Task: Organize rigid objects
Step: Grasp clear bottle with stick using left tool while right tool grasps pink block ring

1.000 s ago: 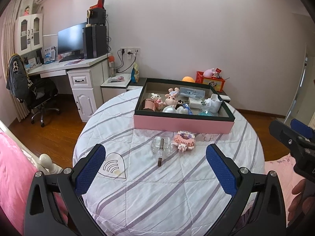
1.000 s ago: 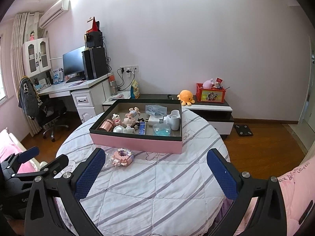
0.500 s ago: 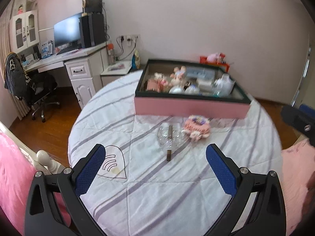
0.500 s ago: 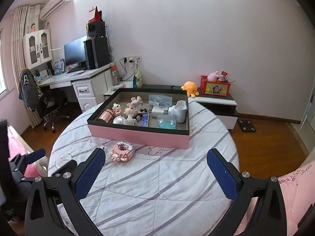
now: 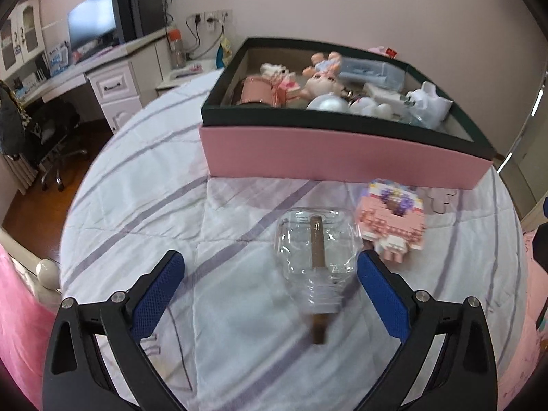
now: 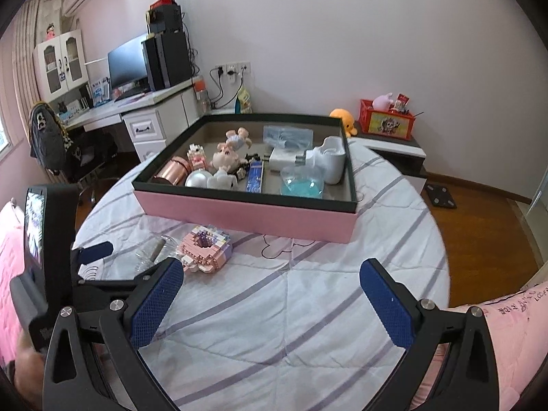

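Note:
A clear glass bottle with a brown stick inside lies on the striped bed cover; it also shows in the right wrist view. A pink brick-built toy lies right of it, also seen in the right wrist view. Behind them stands a pink box with a dark rim, holding several small objects. My left gripper is open, low over the cover, its right finger beside the bottle. My right gripper is open and empty over bare cover in front of the box.
A round bed with a white, purple-striped cover carries everything. A desk with monitor and an office chair stand at the far left. A low cabinet with an orange plush and red crate is at the back right. Wooden floor surrounds the bed.
My left gripper has moved forward and down toward the glass bottle, which now lies close between its fingers. My right gripper has moved a little closer to the box.

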The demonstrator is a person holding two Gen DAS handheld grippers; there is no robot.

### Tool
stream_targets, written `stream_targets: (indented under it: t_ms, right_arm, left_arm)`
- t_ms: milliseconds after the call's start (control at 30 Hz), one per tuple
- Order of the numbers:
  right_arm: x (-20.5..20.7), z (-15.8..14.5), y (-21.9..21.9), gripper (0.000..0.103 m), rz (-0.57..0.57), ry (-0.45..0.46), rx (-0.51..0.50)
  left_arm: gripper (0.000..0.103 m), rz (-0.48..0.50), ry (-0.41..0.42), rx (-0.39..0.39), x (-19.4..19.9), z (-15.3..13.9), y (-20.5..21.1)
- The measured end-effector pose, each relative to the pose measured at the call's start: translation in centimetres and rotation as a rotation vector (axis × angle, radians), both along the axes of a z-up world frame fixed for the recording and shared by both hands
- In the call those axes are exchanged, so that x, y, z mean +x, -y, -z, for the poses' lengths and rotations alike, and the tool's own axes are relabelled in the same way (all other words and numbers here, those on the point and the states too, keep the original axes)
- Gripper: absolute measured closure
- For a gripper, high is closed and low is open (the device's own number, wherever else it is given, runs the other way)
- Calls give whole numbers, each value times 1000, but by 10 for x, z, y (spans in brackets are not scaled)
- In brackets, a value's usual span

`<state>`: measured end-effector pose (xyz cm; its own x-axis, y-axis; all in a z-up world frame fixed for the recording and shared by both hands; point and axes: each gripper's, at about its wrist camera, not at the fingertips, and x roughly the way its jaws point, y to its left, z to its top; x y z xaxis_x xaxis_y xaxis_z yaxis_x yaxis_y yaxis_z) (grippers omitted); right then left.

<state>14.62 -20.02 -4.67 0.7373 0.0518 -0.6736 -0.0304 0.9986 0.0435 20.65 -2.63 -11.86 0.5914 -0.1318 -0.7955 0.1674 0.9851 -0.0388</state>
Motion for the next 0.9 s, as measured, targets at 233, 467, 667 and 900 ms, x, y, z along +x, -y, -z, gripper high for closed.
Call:
stream_targets:
  t_ms: [233, 467, 667, 900]
  right_arm:
    - [33, 17, -16, 0, -52, -57, 35]
    - [65, 42, -40, 0, -98, -138, 47]
    - [77, 61, -51, 9, -109, -182, 31]
    - [73, 69, -63, 39, -137, -146, -35]
  left_arm:
    - [37, 15, 3, -30, 11, 1, -6]
    - [50, 14, 11, -78, 11, 0, -28]
    - [50, 1, 21, -109, 6, -1, -46]
    - [50, -1, 26, -112, -5, -3, -44]
